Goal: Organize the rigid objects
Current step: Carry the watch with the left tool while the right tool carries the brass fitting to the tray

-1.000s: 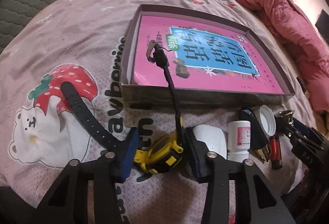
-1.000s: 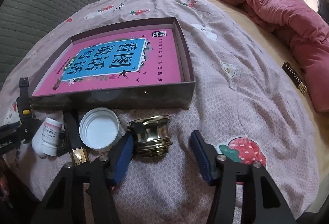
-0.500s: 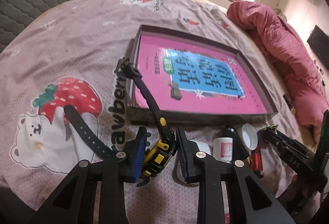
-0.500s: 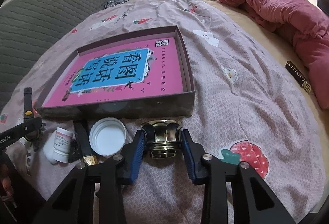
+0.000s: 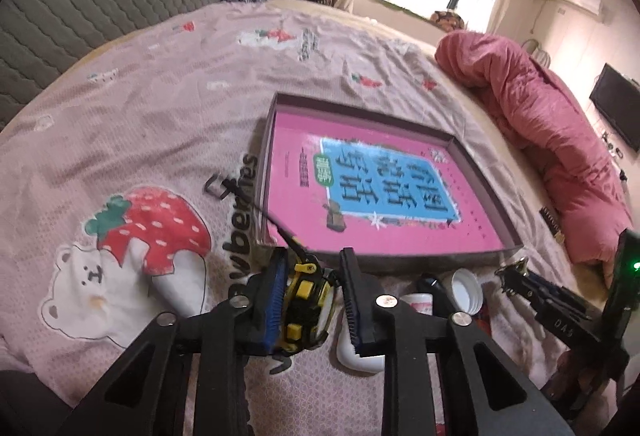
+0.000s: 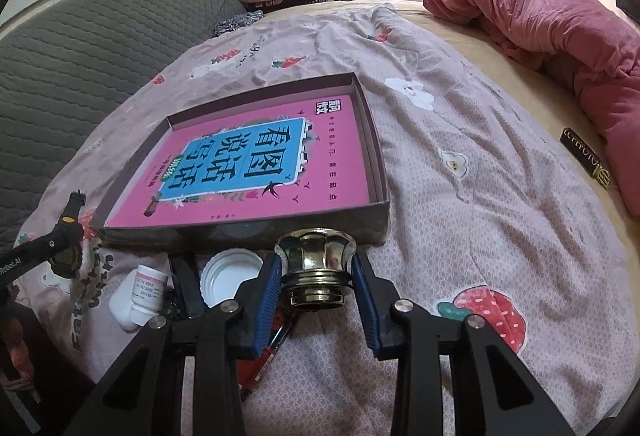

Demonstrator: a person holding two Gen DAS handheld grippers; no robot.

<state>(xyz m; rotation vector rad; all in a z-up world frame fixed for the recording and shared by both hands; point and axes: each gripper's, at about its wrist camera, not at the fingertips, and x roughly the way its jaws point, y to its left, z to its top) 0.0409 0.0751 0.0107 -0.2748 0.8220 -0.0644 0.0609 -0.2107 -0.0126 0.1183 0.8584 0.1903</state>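
My left gripper (image 5: 313,256) is shut on a yellow and black wristwatch (image 5: 304,296), held just above the bedspread. Its black strap (image 5: 256,208) sticks up and left toward the box's near corner. The open cardboard box (image 5: 384,260) lies ahead with a pink and blue book (image 5: 380,188) flat inside. In the right wrist view my right gripper (image 6: 316,264) is shut on a brass knob (image 6: 314,248), both blue pads pressing its neck, right in front of the box's front wall (image 6: 240,232). The watch (image 6: 68,236) shows there at the far left.
Between the grippers, before the box, lie a white cap (image 6: 228,276), a small white pill bottle (image 6: 146,292), a black bar (image 6: 186,284), a red stick (image 6: 264,356) and a white case (image 5: 356,352). A pink duvet (image 6: 540,24) is heaped at right, with a black tag (image 6: 584,160) beside it.
The left jaws closed on the watch and raised it; its strap came out of the box and off the bed. The right jaws closed on the brass knob.
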